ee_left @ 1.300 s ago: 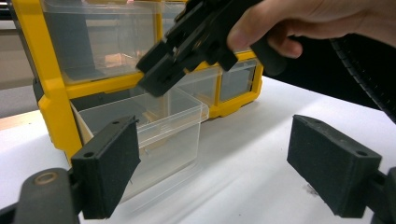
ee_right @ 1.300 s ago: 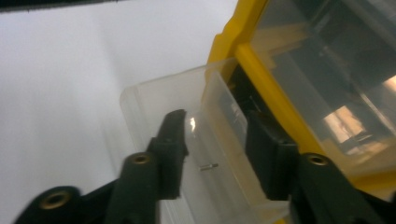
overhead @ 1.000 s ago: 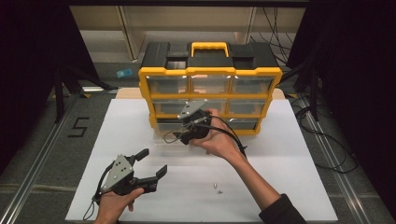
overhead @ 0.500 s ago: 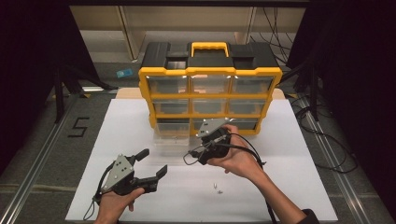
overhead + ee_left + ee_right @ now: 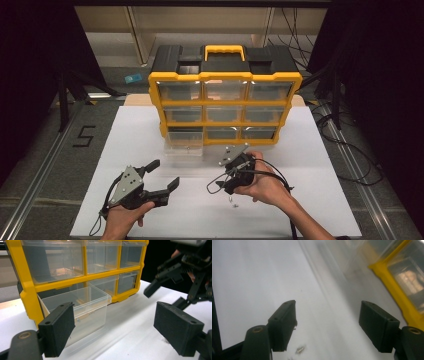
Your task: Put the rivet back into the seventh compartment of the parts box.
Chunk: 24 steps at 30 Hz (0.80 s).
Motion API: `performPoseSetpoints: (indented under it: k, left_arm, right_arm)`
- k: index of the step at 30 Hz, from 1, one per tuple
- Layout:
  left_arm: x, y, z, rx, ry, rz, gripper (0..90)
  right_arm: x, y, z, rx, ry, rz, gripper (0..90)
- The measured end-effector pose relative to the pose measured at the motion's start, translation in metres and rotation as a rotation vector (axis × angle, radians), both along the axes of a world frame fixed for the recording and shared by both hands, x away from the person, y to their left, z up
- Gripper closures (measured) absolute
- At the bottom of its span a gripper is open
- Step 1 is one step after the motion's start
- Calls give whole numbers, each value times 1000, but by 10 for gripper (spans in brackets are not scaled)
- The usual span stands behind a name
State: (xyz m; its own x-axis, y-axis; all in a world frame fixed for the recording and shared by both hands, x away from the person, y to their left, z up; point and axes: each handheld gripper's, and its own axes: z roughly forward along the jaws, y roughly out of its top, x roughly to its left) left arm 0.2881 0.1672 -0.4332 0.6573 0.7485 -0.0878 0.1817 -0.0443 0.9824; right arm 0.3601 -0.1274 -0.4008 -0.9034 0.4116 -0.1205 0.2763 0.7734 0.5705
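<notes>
A yellow organiser (image 5: pixel 225 101) with clear drawers stands at the back of the white table. Its bottom-left clear drawer (image 5: pixel 184 148) is pulled out onto the table; the left gripper view shows that drawer (image 5: pixel 82 306) close ahead. My left gripper (image 5: pixel 165 172) rests open at the near left, nothing between its pads (image 5: pixel 117 327). My right gripper (image 5: pixel 223 176) hovers low over the table right of centre, its jaws wide after just opening, with nothing between them (image 5: pixel 330 323). A small screw (image 5: pixel 300 349) lies just below them on the table (image 5: pixel 233 200).
More small screws (image 5: pixel 227 149) lie scattered in front of the organiser's bottom row. The right gripper (image 5: pixel 175 275) shows at the upper right of the left gripper view. Cables run along the floor to the right of the table (image 5: pixel 310 165).
My right hand has come away from the organiser's front, toward the near side, slightly rightward and lower. The left gripper has not moved.
</notes>
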Motion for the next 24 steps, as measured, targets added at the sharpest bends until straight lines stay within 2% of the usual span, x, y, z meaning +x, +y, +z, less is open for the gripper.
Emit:
performPoseSetpoints:
  k: [1,5,9,10,16,18,20,24]
  left_arm:
    - [-1,0,0,8,4,5,167]
    - [0,0,0,0,0,0,167]
    - [-1,0,1,7,3,5,167]
    - [-1,0,1,9,3,5,167]
    - [0,0,0,1,-1,-1,167]
    - [0,0,0,1,0,-1,167]
    - [-1,0,0,6,1,0,167]
    - [-1,0,1,10,3,0,167]
  right_arm:
    - [-1,-1,-3,-10,-2,-5,316]
    - [-3,-6,-13,-41,47,7,335]
    - [-6,-9,-21,-68,69,12,346]
    - [-7,-10,-27,-86,91,13,357]
    - [-8,-9,-38,-124,138,10,373]
    - [-8,-9,-39,-126,140,13,377]
    - [-9,-8,-43,-144,165,19,396]
    - [-10,-6,-48,-169,186,32,434]
